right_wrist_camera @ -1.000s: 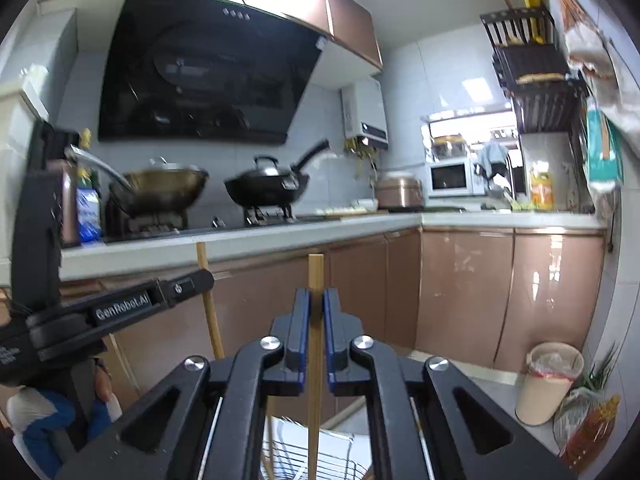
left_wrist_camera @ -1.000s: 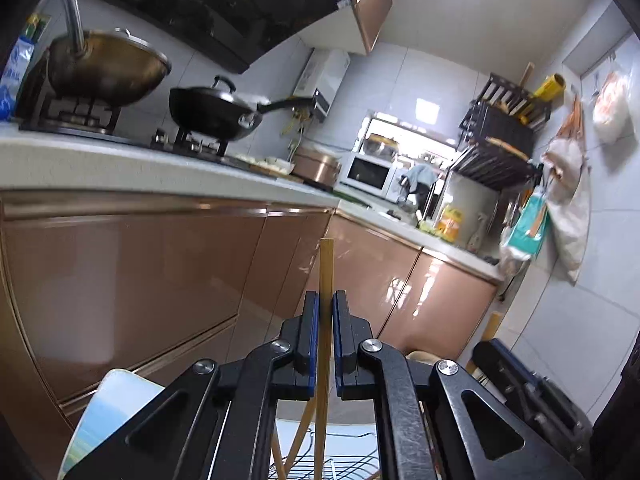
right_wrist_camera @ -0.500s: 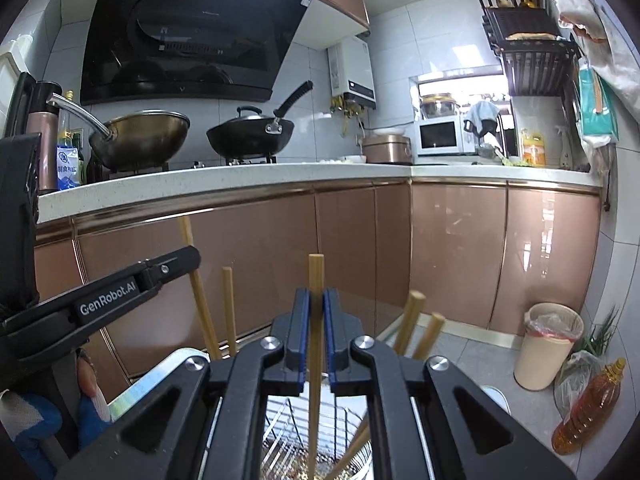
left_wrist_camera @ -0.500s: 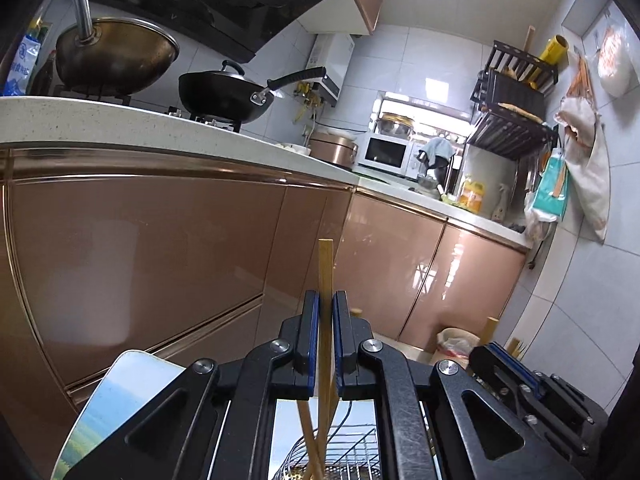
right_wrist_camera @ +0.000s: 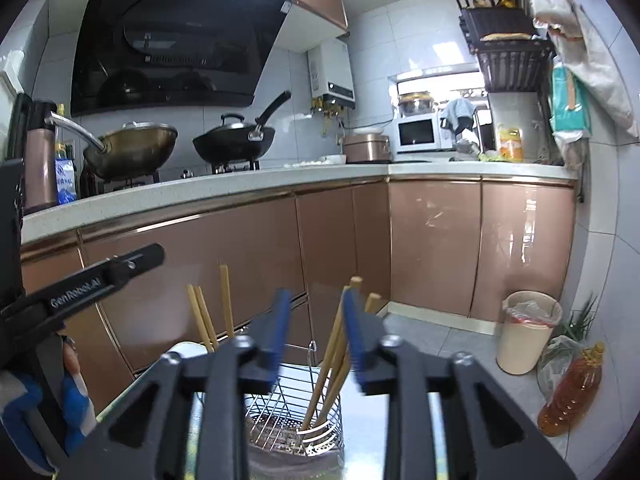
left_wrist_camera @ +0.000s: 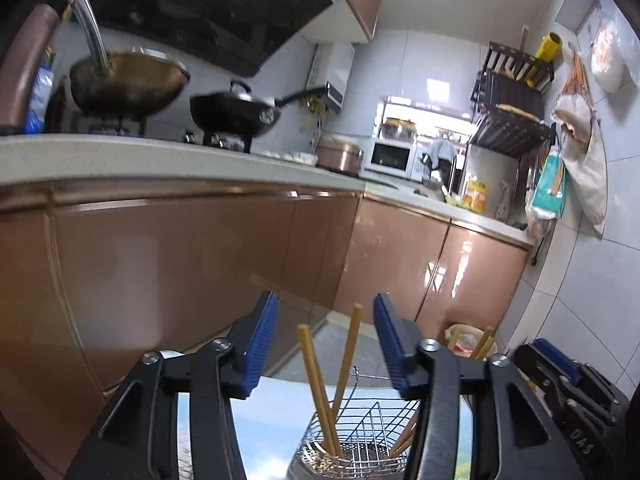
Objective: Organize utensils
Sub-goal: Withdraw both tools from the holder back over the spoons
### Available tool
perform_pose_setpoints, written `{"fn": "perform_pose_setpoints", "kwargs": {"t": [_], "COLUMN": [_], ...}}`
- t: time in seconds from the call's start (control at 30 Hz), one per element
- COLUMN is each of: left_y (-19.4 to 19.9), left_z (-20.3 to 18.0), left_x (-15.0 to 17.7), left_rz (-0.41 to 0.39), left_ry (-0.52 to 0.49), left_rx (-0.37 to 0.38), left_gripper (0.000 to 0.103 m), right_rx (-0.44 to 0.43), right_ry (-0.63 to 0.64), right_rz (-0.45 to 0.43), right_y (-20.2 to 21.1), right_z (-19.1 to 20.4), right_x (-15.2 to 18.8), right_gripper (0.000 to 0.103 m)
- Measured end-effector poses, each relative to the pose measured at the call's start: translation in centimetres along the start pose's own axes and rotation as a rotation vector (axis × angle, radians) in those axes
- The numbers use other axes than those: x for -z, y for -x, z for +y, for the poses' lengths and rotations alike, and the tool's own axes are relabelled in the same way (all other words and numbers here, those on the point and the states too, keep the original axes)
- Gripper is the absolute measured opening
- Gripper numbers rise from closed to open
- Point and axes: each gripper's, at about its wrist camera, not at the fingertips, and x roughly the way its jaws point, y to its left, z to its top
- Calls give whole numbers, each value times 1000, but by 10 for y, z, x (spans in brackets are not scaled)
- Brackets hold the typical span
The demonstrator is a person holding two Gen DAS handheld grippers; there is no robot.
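Observation:
A wire utensil basket (left_wrist_camera: 362, 436) stands on a table with a sky-print cover, low in both views. Several wooden chopsticks (left_wrist_camera: 320, 388) stand in it, leaning against its wall. My left gripper (left_wrist_camera: 325, 312) is open above the basket, with two chopsticks standing free between its blue pads. My right gripper (right_wrist_camera: 314, 312) is open above the same basket (right_wrist_camera: 294, 426); a bunch of chopsticks (right_wrist_camera: 332, 360) leans by its right pad, and others (right_wrist_camera: 208, 316) stand at the left. The left gripper's body (right_wrist_camera: 80, 288) shows at the left of the right wrist view.
Copper-coloured kitchen cabinets (right_wrist_camera: 436, 240) run behind under a white counter (left_wrist_camera: 160, 160) with two woks (right_wrist_camera: 234, 144) on a stove. A bin (right_wrist_camera: 528, 330) and an oil bottle (right_wrist_camera: 572, 392) stand on the floor at the right.
Both grippers were shut on a chopstick each; both have lowered toward the basket and opened. The chopsticks now stand loose in the basket.

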Motion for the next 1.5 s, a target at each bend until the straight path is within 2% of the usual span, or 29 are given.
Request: {"fn": "perform_pose_setpoints", "kwargs": {"t": [0.07,0.2,0.53,0.8,1.0,1.17,1.5], "left_y": [16,55,132,182,202,209,210], "left_z": [2,11,38,57,73,85,93], "left_x": [-7,-18,-24,-17,-4,13,43], "left_rz": [-9,-31,12,66,118,163,240], "left_ry": [-12,-27,-53,-78,-64,-73,-76], "left_rx": [-4,-24,-61,-61,-61,-89,-87], "left_gripper": [68,79,80,80,80,80,80], "right_rx": [10,31,49,56,46,41,14], "right_ry": [-3,3,24,14,-3,-13,-58], "right_rz": [-16,-37,-58,-23,43,107,223], "right_y": [18,57,146,187,202,208,200], "right_z": [0,6,30,50,58,62,62], "right_x": [-6,-17,-32,-27,-11,5,44], "right_gripper": [38,49,49,49,49,49,49]}}
